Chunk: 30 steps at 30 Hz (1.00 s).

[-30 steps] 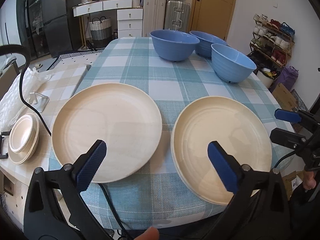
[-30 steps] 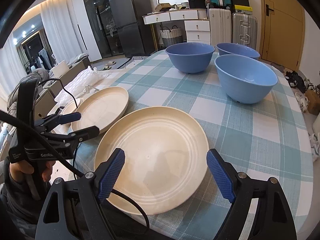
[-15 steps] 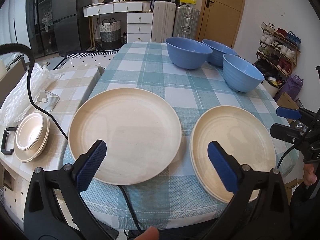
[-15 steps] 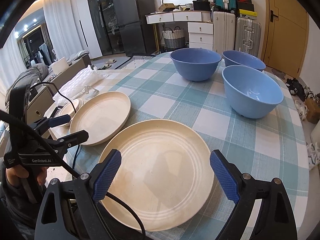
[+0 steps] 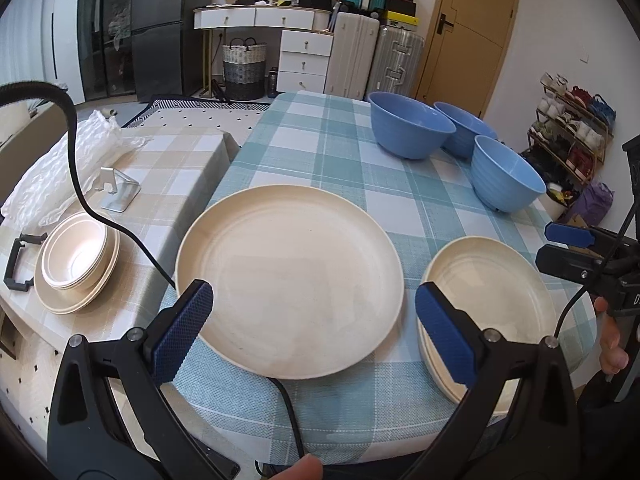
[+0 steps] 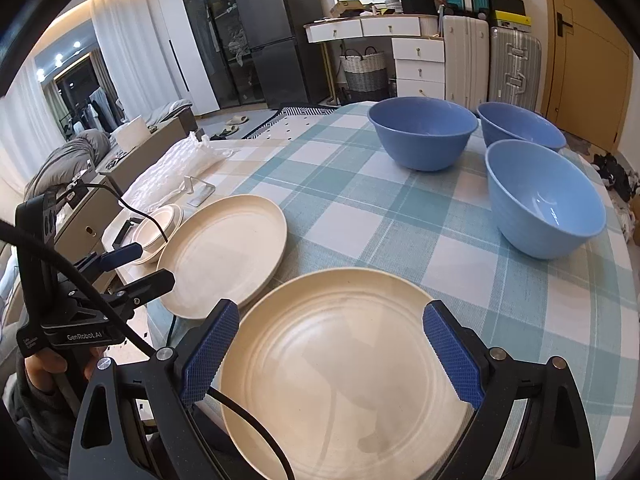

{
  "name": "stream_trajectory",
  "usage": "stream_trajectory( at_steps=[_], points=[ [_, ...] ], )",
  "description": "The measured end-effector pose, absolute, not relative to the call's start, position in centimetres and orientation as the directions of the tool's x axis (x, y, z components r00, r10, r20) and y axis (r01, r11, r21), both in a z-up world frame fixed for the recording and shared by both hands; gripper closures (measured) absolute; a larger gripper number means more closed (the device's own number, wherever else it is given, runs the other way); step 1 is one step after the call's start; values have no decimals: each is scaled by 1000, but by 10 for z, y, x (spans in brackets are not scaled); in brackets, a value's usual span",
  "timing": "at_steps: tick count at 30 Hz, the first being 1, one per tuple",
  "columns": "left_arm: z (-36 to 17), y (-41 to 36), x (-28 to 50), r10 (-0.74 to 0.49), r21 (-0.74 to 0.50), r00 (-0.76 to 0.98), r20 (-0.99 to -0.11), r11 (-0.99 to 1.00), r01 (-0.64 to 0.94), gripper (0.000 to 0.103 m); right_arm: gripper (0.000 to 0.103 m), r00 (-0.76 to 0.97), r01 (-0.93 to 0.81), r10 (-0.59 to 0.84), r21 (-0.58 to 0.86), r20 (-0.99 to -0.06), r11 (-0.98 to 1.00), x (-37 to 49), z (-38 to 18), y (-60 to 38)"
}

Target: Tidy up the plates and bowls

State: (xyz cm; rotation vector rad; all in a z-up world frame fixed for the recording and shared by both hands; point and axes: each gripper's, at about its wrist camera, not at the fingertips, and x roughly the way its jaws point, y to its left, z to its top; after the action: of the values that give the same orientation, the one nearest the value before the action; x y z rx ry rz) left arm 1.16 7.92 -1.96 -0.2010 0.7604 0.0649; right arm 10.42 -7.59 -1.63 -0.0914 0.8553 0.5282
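left gripper (image 5: 312, 320): jaws apart, nothing between the pads — hovers over the near edge of the table (image 5: 320, 152)
right gripper (image 6: 332, 348): jaws opening, empty, above the plate stack
single plate (image 5: 288, 292): near edge, left of the stack
plate stack (image 5: 492, 280): near right corner, looks like two or more
blue bowls (image 5: 412, 124): three, far right side, not nested
done: plates partly stacked
left: single plate onto the stack, bowls nested — my read
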Motion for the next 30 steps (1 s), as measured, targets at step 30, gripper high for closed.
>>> stream_trajectory(
  at_steps=[30],
  points=[
    [-50,162,24,-24,-274,664,-747,922,-274,3,7,338,-594,480,213,-809,776,163,-45,23]
  ],
)
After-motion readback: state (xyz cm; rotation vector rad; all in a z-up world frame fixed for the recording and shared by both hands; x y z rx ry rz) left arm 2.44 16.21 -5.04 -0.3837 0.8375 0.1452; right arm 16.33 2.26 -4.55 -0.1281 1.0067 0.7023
